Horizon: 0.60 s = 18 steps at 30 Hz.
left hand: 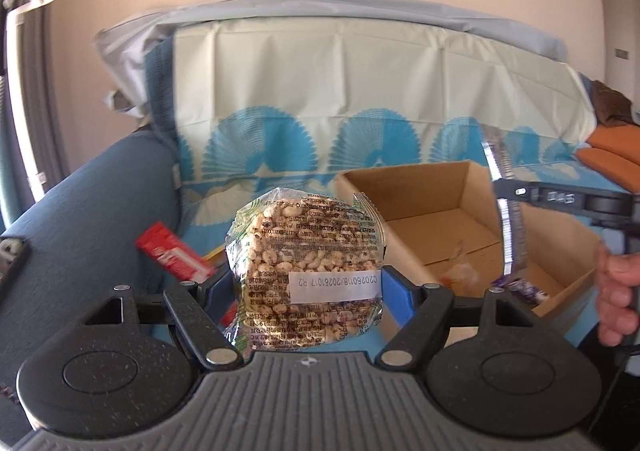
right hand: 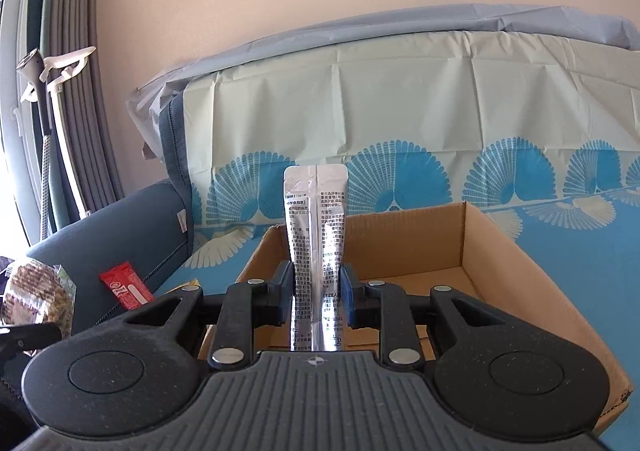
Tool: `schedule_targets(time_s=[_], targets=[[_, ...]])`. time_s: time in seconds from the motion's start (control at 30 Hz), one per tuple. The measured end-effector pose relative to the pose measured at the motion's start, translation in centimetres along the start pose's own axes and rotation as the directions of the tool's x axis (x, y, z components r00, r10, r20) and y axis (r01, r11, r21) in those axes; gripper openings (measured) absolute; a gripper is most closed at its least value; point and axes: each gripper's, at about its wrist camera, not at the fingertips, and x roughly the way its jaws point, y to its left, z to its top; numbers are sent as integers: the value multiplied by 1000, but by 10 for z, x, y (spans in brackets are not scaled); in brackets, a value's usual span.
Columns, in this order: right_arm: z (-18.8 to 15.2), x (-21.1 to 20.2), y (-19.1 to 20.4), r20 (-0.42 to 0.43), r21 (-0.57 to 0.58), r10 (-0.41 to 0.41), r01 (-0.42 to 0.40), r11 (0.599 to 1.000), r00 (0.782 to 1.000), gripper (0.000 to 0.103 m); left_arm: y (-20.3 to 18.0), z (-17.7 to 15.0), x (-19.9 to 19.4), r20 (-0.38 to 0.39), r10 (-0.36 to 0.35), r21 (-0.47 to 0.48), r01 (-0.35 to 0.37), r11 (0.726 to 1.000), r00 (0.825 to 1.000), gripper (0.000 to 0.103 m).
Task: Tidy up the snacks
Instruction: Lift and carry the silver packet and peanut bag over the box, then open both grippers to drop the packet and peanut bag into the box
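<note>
My left gripper [left hand: 306, 287] is shut on a clear bag of puffed grain snack [left hand: 306, 267], held upright above the sofa, left of the open cardboard box [left hand: 460, 187]. The same bag [right hand: 38, 295] shows at the left edge of the right wrist view. My right gripper [right hand: 318, 291] is shut on a tall silver sachet [right hand: 318, 235], standing upright over the near part of the box [right hand: 496, 235]. In the left wrist view that sachet [left hand: 504, 211] appears edge-on over the box, with a hand [left hand: 616, 291] behind it. A red snack packet [left hand: 172, 255] [right hand: 126, 285] lies on the sofa seat.
The box stands on a blue and cream patterned cover [right hand: 560, 219] spread over a sofa. A dark blue armrest [left hand: 80, 219] rises at the left. A small wrapped snack [left hand: 460, 275] and a purple wrapper [left hand: 520, 287] lie inside the box. Orange cushions [left hand: 612, 151] sit far right.
</note>
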Motion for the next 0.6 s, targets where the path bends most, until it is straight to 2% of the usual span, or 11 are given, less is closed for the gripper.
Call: schedule_targets(time_s=[0.1,0.27,0.37,0.47,0.6], targets=[[2,0,-9,16,63,-10,9,998,1000,26,-21,15,6,1,-75,-7,75,997,997,81],[3,-7,-24,61,141,-40,31,989,997,26,-59,41,23,37,-116,1,116,993,993,81],[2,-9,-35,79,199,-88,70,978,993,26,-79,59,37,45,-148,-10,148,989,988,81],[0,-7,-39,79,234,-135,114,966,988,26,-95,79,52,54,-152,-32,154,988,987,81],[-1,-6,-37,87,218,-141,119,969,986,26,-112,102,74,55,-152,-34,154,988,987,81]])
